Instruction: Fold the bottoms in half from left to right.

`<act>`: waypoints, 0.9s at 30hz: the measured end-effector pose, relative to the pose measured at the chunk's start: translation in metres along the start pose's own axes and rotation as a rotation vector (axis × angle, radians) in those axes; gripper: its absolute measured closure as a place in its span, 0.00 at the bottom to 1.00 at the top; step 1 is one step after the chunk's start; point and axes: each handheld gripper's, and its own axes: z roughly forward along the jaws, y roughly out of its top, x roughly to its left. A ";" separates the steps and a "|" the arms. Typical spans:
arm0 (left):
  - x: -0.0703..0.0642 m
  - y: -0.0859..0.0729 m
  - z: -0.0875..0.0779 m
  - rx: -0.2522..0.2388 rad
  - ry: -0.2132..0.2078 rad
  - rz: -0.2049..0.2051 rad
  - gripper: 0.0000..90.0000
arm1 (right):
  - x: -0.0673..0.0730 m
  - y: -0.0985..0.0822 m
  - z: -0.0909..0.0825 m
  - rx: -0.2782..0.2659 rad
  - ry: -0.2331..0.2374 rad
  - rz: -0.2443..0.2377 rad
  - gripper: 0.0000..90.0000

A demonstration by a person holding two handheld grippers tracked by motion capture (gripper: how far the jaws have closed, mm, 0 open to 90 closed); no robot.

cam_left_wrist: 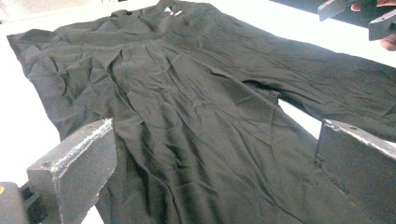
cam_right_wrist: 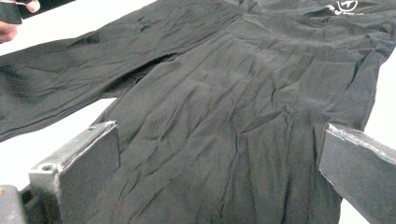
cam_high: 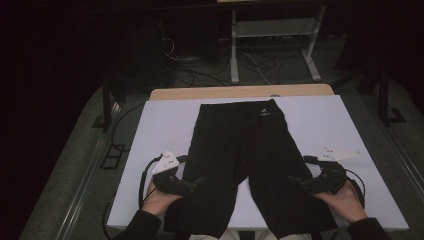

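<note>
Two tongs are held low over a pair of black shorts, which is spread flat on the white surface with the waistband at the far side and both legs pointing toward the person. The left tongs are seen at the outer edge of the left leg, the right tongs at the outer edge of the right leg. Both sets of jaws are spread wide, with cloth between them but nothing gripped. No fold has been made, so the work is judged to be at its start: the legs are yet to be grasped and the garment folded.
</note>
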 end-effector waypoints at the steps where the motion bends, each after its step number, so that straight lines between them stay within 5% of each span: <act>1: 0.000 0.000 0.000 0.003 -0.001 0.001 0.00 | 0.000 0.000 0.000 0.000 0.000 -0.001 0.00; 27: -0.001 -0.001 0.001 0.003 -0.002 -0.001 0.00 | 0.003 0.013 -0.001 -0.006 -0.025 -0.025 0.00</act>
